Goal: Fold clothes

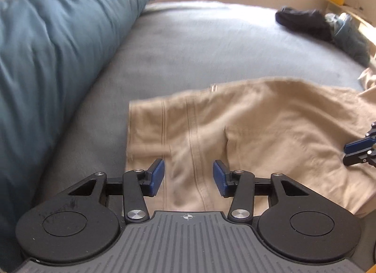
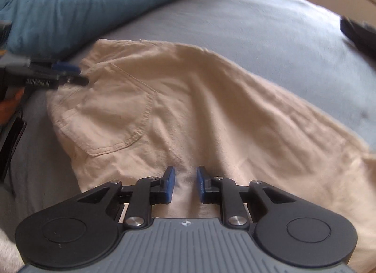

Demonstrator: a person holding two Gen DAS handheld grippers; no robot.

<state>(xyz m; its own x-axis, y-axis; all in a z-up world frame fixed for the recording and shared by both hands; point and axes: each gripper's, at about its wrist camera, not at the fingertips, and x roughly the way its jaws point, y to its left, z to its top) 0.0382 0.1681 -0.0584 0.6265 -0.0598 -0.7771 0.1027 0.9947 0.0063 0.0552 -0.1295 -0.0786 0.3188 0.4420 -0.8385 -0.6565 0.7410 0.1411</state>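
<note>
**Now both grippers close in on the beige trousers**

Right now the beige trousers [image 2: 188,108] lie spread across the grey bed [image 1: 199,45], waist end toward the blue duvet [image 1: 51,56], a back pocket [image 2: 112,113] facing up. At the far corner of the bed sits a dark pile of clothes [image 1: 305,23], well apart from the action.

Over at the waistband, the left gripper [image 1: 188,176] hovers with its fingers spread, cloth showing in the gap but neither blue pad pressing on it. Meanwhile the right gripper [image 2: 185,184] hangs above the seat of the trousers, its fingers [image 2: 169,184] narrowed to a slim gap, with fabric visible between them; nothing looks pinched yet.

So the step in hand, by my reading, is taking 2 grips for the first fold. To do it well, each gripper should come down onto a firm edge: the waistband on one side, a seam or outer edge on the other. Catching both layers matters, or the top one will slide. Then lift evenly, keep the cloth taut between the 2 hands, and lay one leg squarely over the other.
</note>
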